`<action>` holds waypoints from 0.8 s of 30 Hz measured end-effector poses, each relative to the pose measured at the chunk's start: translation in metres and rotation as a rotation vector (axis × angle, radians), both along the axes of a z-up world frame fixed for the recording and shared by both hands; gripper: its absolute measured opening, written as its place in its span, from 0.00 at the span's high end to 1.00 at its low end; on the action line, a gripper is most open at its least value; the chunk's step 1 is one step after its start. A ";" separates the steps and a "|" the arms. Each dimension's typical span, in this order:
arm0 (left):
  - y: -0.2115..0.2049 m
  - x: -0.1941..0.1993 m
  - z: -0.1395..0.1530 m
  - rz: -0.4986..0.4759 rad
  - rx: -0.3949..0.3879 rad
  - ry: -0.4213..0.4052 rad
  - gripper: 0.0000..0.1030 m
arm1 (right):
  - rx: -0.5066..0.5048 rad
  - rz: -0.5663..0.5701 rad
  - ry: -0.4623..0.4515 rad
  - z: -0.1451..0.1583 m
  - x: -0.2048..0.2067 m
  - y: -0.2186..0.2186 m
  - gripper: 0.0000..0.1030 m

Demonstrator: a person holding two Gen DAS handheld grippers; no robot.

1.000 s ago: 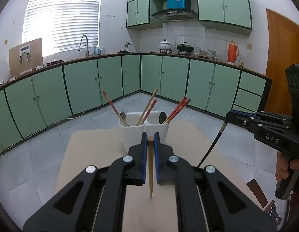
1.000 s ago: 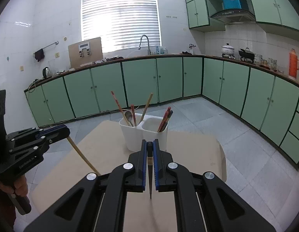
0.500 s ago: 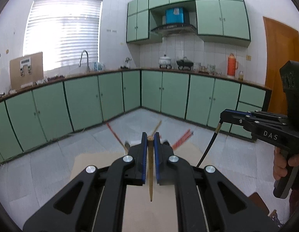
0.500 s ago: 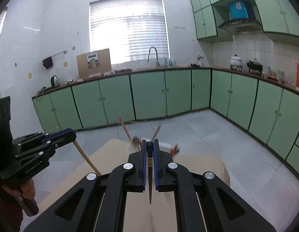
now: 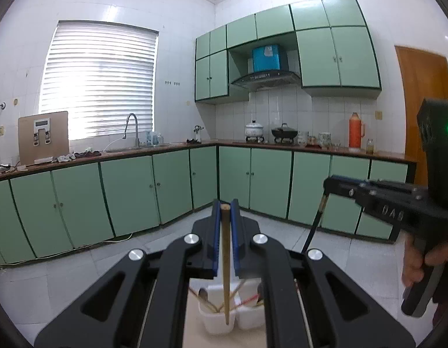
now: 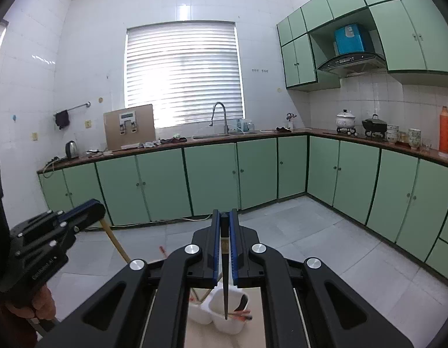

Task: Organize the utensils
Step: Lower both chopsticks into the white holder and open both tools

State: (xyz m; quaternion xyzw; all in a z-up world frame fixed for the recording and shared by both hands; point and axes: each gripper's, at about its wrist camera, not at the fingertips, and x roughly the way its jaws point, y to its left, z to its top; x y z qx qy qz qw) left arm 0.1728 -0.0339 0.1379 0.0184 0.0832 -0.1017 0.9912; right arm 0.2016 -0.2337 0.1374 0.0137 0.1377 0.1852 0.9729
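Left gripper (image 5: 225, 208) closed on a wooden chopstick (image 5: 225, 264), hanging above the white holder (image 5: 215, 323). Right gripper (image 6: 224, 217) closed on a dark chopstick (image 6: 225, 278), also above this holder, tip pointing down.

Open air surrounds both raised grippers. Below them, leaning chopsticks (image 5: 247, 301) and a spoon (image 5: 203, 295) crowd the white holder (image 5: 215, 323) and its openings.

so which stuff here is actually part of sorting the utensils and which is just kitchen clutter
Part of the job:
- left tool, shut on wooden chopstick
- right tool, shut on black chopstick
- white utensil holder with chopsticks already in it

Just lying about:
- orange thermos
- kettle
- white pot
- black pot
- cardboard box
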 end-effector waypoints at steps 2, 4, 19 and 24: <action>-0.001 0.013 -0.002 0.005 -0.008 -0.006 0.94 | -0.006 -0.006 -0.001 -0.004 0.011 0.002 0.94; -0.001 0.028 -0.006 0.000 -0.026 -0.001 0.94 | -0.011 -0.011 0.005 -0.011 0.020 0.005 0.94; 0.004 0.097 -0.082 0.018 -0.017 0.142 0.94 | -0.025 -0.004 0.125 -0.081 0.067 0.014 0.94; 0.009 0.106 -0.102 0.021 -0.004 0.197 0.93 | -0.031 0.010 0.179 -0.100 0.069 0.015 0.94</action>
